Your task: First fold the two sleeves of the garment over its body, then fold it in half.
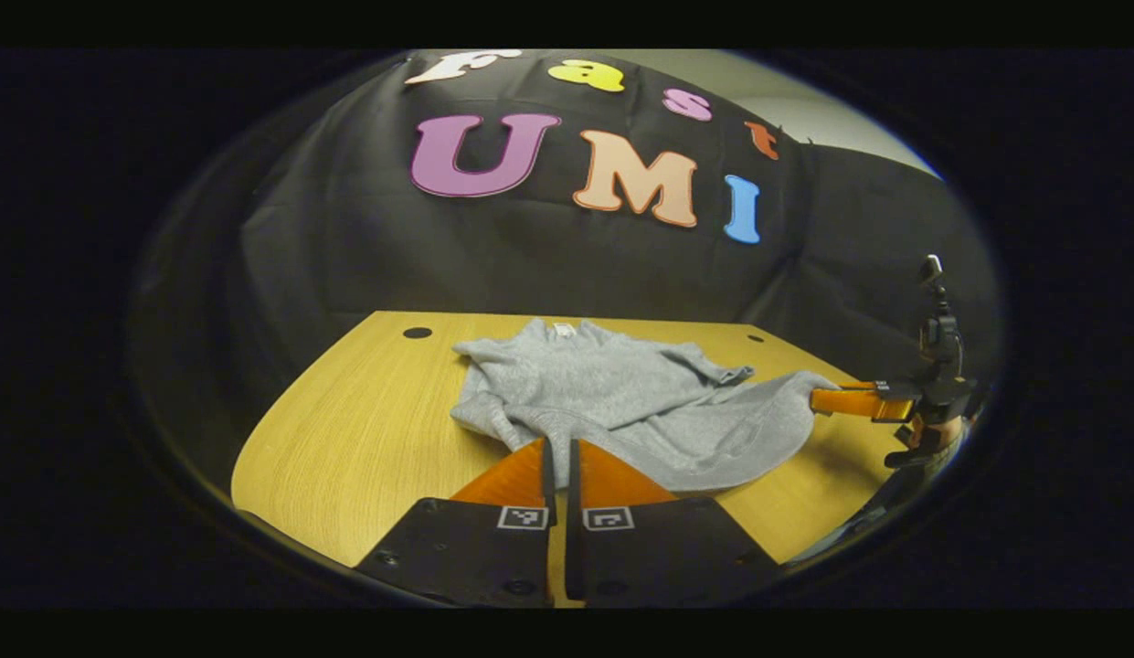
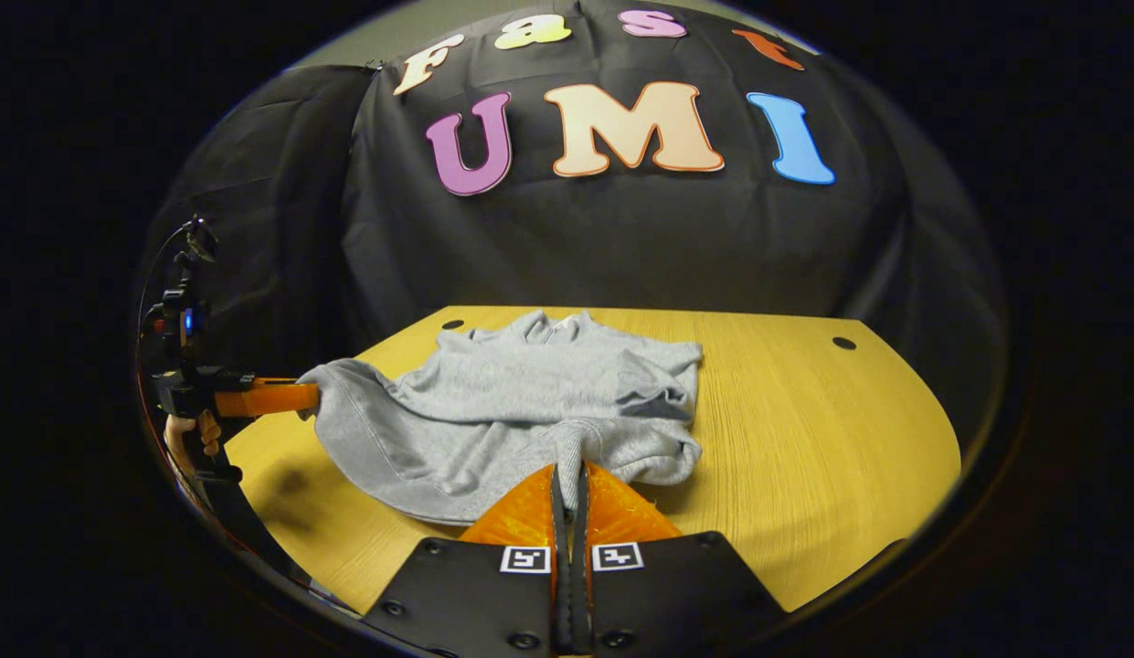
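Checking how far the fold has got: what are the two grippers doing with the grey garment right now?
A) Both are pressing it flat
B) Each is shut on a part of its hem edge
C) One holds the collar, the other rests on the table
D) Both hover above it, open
B: the left gripper and the right gripper each pinch the grey garment at its near edge, lifted off the wooden table.

This looks like a small test booth, not a home. A black cloth wall hangs close behind a bare yellow wooden table with round holes in its top. A plain pale room wall peeks over the cloth.
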{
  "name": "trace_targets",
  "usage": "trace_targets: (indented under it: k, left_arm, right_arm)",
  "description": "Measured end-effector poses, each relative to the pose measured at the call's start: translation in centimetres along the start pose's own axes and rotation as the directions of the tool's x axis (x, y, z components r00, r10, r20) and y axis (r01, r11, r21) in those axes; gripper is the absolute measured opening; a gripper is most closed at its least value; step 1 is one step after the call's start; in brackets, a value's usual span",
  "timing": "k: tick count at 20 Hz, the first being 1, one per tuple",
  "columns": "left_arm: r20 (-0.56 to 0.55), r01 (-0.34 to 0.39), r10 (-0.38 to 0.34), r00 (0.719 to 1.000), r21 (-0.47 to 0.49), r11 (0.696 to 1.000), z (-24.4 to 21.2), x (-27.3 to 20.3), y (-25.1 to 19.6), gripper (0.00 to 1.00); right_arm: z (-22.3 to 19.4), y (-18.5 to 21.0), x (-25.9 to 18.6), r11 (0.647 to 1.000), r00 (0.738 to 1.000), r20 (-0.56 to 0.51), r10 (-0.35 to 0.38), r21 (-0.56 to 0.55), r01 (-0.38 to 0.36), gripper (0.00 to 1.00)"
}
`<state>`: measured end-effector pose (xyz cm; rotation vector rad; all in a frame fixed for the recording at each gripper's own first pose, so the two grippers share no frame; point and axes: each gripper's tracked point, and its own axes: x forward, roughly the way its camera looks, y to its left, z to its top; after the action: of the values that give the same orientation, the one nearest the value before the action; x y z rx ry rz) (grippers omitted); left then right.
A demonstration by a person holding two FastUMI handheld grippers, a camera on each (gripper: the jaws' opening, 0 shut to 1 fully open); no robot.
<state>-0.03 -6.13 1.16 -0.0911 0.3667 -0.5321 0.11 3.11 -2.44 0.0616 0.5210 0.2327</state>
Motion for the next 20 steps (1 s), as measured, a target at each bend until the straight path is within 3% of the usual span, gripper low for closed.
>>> trace_targets:
  k: [12, 16, 20]
  left_arm:
    - [0.073, -0.044, 0.055, 0.996, -0.145, 0.988, 7.4, 8.3, 2.0, 0.01]
    - [0.064, -0.083, 0.097, 0.993, -0.205, 0.975, 8.3, 12.1, 3.5, 0.01]
    - [0.021, -0.157, 0.165, 0.986, -0.227, 0.961, 6.4, 16.5, 5.6, 0.0]
  right_arm:
    - [7.5, -4.3, 8.3, 0.995, 0.995, 0.05, -0.081, 0.065, 0.078, 0.02]
    - [7.3, -5.5, 12.1, 0.989, 0.996, -0.007, -0.089, 0.119, 0.089, 0.02]
    - [5.3, -6.8, 15.9, 0.979, 0.992, -0.071, -0.108, 0.164, 0.118, 0.03]
